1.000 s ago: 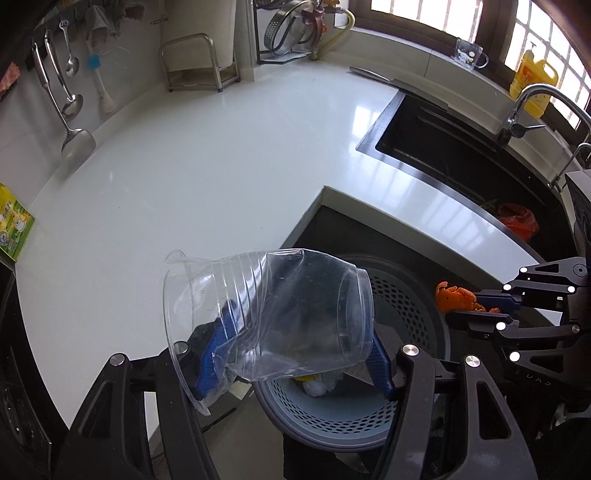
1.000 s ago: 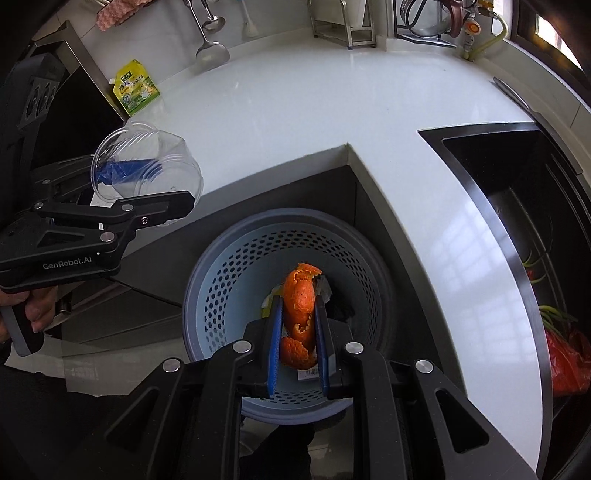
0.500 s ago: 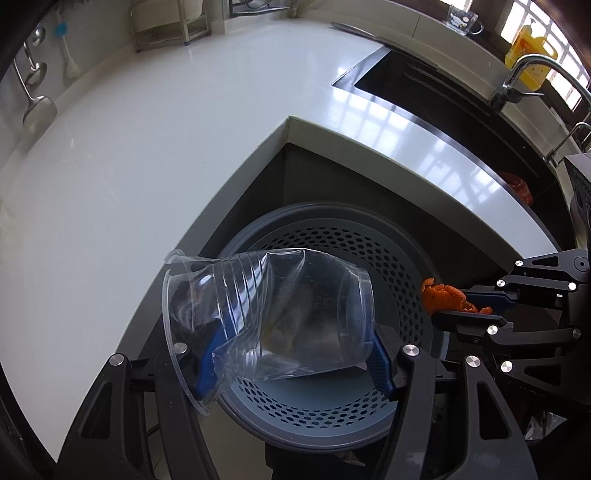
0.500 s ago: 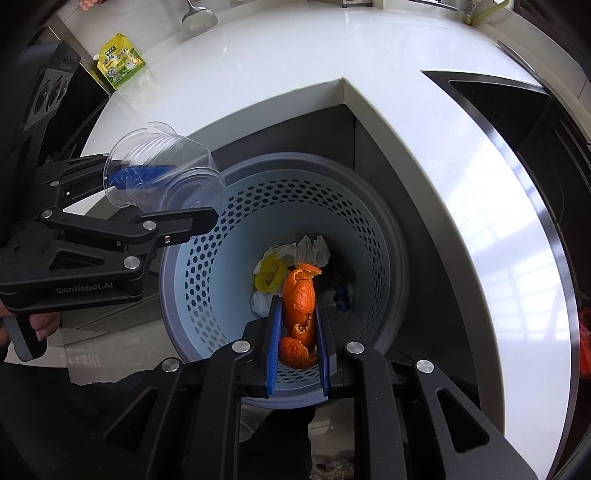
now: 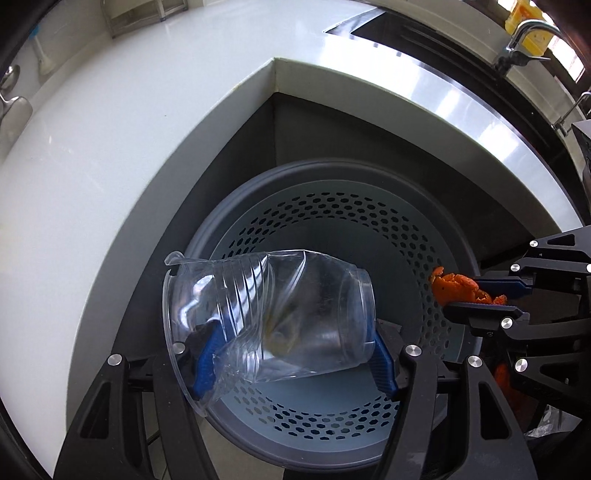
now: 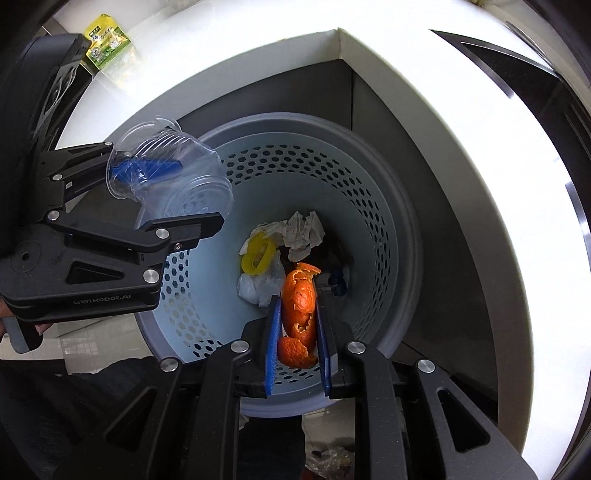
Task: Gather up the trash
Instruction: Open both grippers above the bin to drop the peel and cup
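Both grippers hang over the perforated grey bin [image 6: 391, 206] so their trash falls inside: the left gripper [image 5: 291, 354] clamps a crushed clear plastic cup [image 5: 266, 317], the right gripper [image 6: 297, 325] pinches orange peel [image 6: 299, 299] (2 releases remain).

A home kitchen is shown. A glossy white stone countertop [image 5: 110, 155] is bent around an inner corner, and a dark sink with a steel rim [image 5: 424, 44] is set into it under a chrome tap [image 5: 517, 40]. A yellow plastic bottle [image 5: 528, 16] is seen behind the tap. Steel ladles [image 5: 14, 107] are hung on the wall. A green and yellow food packet [image 6: 107, 40] is laid on the counter. A grey perforated plastic waste basket [image 6: 373, 206] is placed below the corner, with crumpled white tissue [image 6: 304, 230] inside.
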The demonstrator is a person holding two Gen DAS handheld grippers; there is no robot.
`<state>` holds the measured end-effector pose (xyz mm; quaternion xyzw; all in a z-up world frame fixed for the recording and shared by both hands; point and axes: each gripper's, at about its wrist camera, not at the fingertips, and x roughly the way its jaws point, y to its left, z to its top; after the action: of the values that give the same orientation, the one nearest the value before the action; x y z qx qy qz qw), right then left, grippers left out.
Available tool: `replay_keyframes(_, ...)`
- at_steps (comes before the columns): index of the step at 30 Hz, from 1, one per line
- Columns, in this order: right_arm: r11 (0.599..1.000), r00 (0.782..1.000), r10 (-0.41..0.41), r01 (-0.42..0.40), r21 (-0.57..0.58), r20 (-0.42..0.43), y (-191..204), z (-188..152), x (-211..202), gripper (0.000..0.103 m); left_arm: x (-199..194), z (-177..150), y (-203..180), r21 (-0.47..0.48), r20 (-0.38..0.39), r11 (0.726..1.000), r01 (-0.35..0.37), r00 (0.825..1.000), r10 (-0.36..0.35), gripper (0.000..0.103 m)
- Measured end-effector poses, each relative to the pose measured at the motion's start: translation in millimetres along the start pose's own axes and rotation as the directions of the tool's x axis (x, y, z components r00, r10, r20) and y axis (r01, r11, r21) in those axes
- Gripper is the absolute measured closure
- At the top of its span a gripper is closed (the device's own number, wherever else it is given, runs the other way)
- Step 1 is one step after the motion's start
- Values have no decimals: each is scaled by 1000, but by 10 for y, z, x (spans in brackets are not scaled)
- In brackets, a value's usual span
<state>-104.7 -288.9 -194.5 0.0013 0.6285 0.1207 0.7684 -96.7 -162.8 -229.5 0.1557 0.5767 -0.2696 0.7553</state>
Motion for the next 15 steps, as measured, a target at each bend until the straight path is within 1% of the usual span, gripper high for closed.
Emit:
replay_keyframes(3, 1000, 1000, -4, 4, -3, -10, -7, 6, 55, 85, 79, 12, -22, 14, -13, 1000, 4, 1000, -4, 38)
replay_keyframes(8, 1000, 1000, -4, 4, 1, -29, -32, 7, 137, 84, 205, 80, 62, 14, -36, 1000, 22, 999, -22, 37)
replay_keyframes(9, 1000, 1000, -7, 7, 1, -29, -31, -2, 157, 83, 216, 89, 68, 13, -39, 1000, 24, 999, -23, 35)
replay_keyframes(11, 1000, 999, -11, 11, 3, -35, -36, -7, 178, 73, 221, 110, 79, 10, -35, 1000, 25, 999, -25, 25)
replay_keyframes(12, 1000, 999, -14, 15, 6, -37, -44, -2, 207, 58, 220, 119, 78, 12, -30, 1000, 20, 999, -19, 19)
replay_keyframes(13, 1000, 999, -18, 18, 9, -33, -45, -5, 211, 50, 226, 126, 73, 14, -29, 1000, 19, 999, -18, 14)
replay_keyframes(15, 1000, 999, -9, 9, 14, -40, -50, -4, 226, 48, 234, 133, 63, 19, -32, 1000, 16, 999, -15, 9)
